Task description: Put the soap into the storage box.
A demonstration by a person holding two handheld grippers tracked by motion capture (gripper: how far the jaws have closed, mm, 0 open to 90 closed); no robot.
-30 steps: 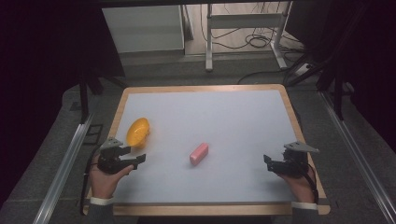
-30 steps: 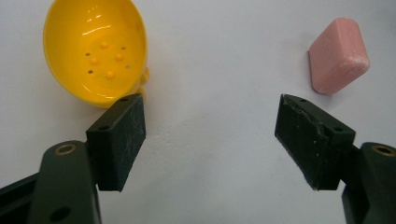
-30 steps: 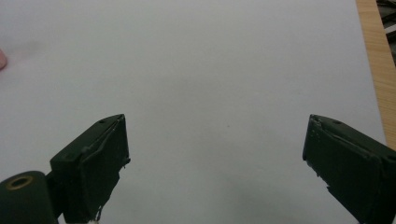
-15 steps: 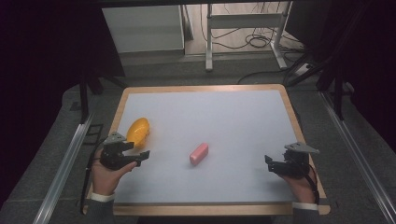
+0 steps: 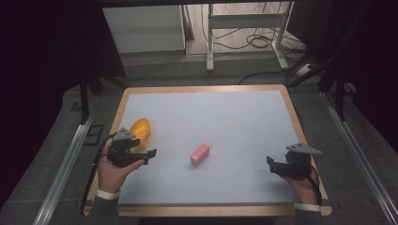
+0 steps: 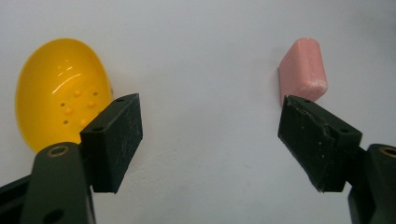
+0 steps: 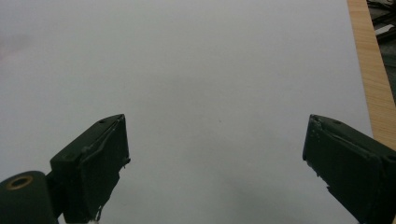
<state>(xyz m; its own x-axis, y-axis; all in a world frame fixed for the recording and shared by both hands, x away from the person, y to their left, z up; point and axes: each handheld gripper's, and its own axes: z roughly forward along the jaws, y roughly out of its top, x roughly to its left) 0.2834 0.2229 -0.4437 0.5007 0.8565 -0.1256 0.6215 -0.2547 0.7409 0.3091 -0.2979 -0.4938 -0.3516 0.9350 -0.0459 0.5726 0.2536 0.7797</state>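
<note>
The left gripper [image 5: 149,154] has lifted off the yellow cup [image 5: 141,129] (jaws opened wide, empty), cup just behind.

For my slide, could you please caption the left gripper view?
Open left gripper above the table, yellow dish and pink block ahead.

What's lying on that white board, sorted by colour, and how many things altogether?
Yellow: 1, the perforated yellow shell
Pink: 1, the pink block
Total: 2, both lying apart on the board
</note>
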